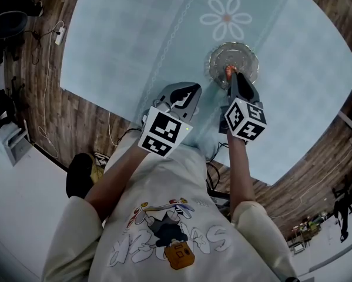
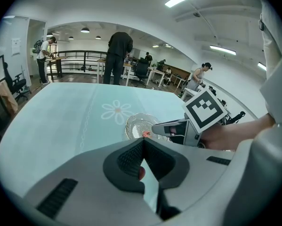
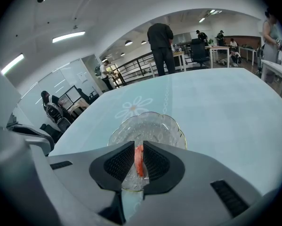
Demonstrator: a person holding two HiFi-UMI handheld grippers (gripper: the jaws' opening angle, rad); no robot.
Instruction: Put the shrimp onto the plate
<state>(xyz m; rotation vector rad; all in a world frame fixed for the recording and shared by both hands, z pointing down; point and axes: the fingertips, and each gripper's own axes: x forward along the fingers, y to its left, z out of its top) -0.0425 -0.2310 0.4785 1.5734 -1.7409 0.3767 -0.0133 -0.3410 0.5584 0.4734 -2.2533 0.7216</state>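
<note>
An orange-pink shrimp (image 3: 139,160) is pinched upright between the pads of my right gripper (image 3: 139,147), which is shut on it. That gripper (image 1: 233,78) hovers over the near edge of a clear glass plate (image 1: 246,54) with a scalloped gold rim (image 3: 174,126); the shrimp (image 1: 228,70) sticks out over the plate. In the left gripper view the plate (image 2: 131,124) lies ahead with the right gripper (image 2: 171,128) above its right side. My left gripper (image 1: 187,93) hangs to the left of the plate, its jaws (image 2: 141,142) shut and empty.
The table carries a pale blue cloth (image 1: 134,34) with a white daisy print (image 1: 225,17) just beyond the plate. Wooden floor with cables (image 1: 43,87) surrounds the table. Several people and desks stand far behind (image 2: 119,55).
</note>
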